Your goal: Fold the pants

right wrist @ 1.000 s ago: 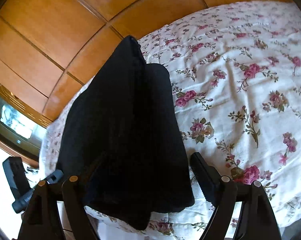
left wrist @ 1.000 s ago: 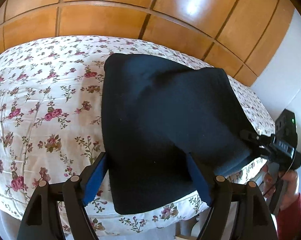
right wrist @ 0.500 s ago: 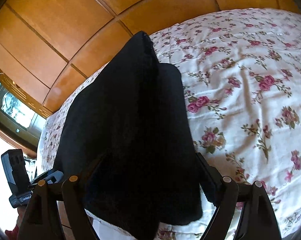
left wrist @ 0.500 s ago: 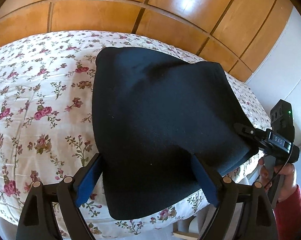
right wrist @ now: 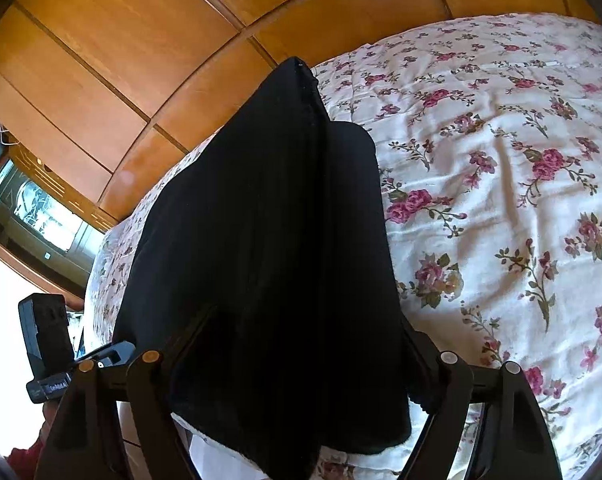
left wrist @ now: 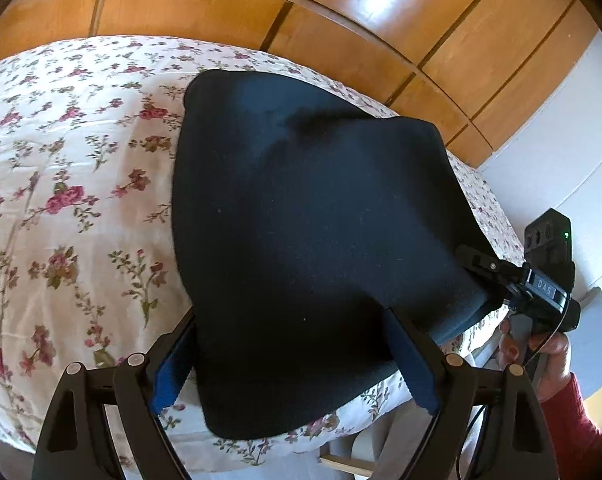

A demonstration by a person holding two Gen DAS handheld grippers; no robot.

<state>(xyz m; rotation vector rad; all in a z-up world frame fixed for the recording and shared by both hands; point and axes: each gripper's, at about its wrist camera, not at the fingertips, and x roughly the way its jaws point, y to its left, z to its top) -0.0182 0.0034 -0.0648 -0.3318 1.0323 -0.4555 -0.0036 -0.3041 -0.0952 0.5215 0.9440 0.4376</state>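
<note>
— Where do the pants (left wrist: pixel 313 220) lie?

— On the flowered bedspread (left wrist: pixel 61 200), folded into a dark navy slab. The near end sits right between the fingers of the left hand-held gripper (left wrist: pixel 289 364), and the rest runs away ahead of it toward the wooden wardrobe doors (left wrist: pixel 221 4). The right hand-held gripper (right wrist: pixel 297 352) comes in at the corner off to the left one's right side, with a hand (left wrist: pixel 549 360) in a red sleeve behind it.

— Is either one gripping?

— Not that I can see. The left one stands wide, with a blue pad on either side of the cloth and a sliver of bedspread showing inside the left pad. The right one is also wide and straddles the fold. Its fingers are deep in dark fabric, so I can't make out any pinch.

— What would do this step well?

— I'd say square the stack first. The far corner on the right one's side looks humped and slightly lifted, so the layers aren't flush. Each gripper should take a full bite of every layer at the near edge, both lifting evenly, or the lower layer will drag and skew the next fold.

— What has changed from a second ago?

— The left jaws have spread a touch wider. The pants fill more of both views now, so both grippers have closed in on them. In the right view the cloth's edge now overlaps the right finger, which stood clear of it before.
</note>
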